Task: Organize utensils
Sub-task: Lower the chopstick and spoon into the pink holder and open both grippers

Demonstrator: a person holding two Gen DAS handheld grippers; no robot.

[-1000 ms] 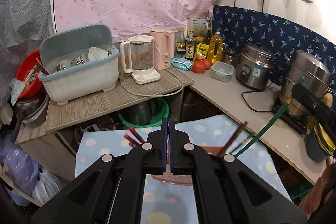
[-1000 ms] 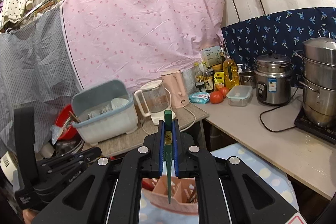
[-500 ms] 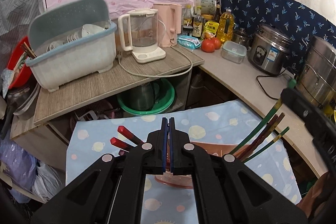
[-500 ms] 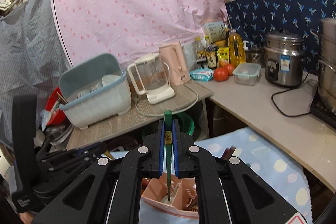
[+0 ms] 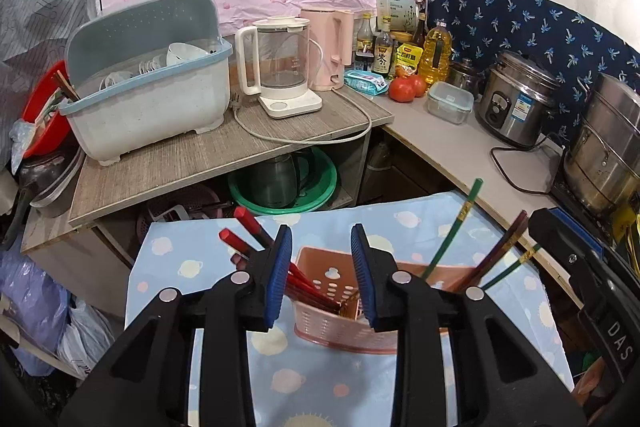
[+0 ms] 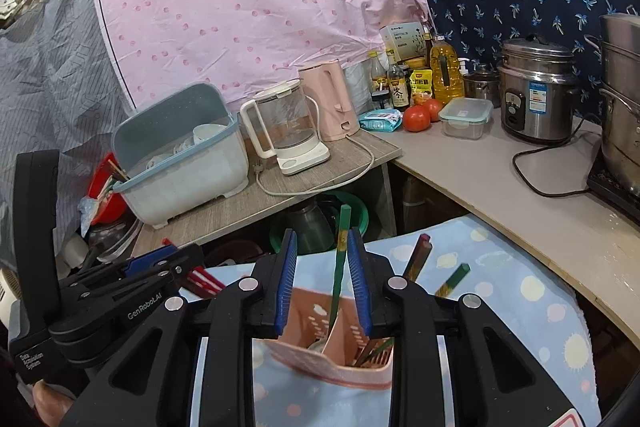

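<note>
Chopsticks are being sorted into the pink perforated utensil holder [image 5: 340,311], which stands on the blue patterned cloth [image 5: 320,383] over the low surface. The step in hand looks like the release: the right hand-held gripper [image 6: 323,281] has its blue pads spread apart, and the green chopstick [image 6: 339,267] stands between them, its lower end already down inside the holder; whether a pad touches it I cannot tell, but it does not look pinched. The left hand-held gripper [image 5: 321,277] is spread wide too and holds nothing, hovering just above the holder's near rim. In the left wrist view the red chopsticks [image 5: 256,247] lean out to the left of the holder, while the dark brown chopsticks [image 5: 502,247] and a second green chopstick [image 5: 516,265] lean out to the right beside the tall one.

By my judgement the placement is about done. The next move calls for lifting the right hand-held gripper straight up and clear, so the pads do not drag the chopstick back out or tip the light holder, then looking for any utensil not yet stowed; none shows loose on the cloth from here
</note>
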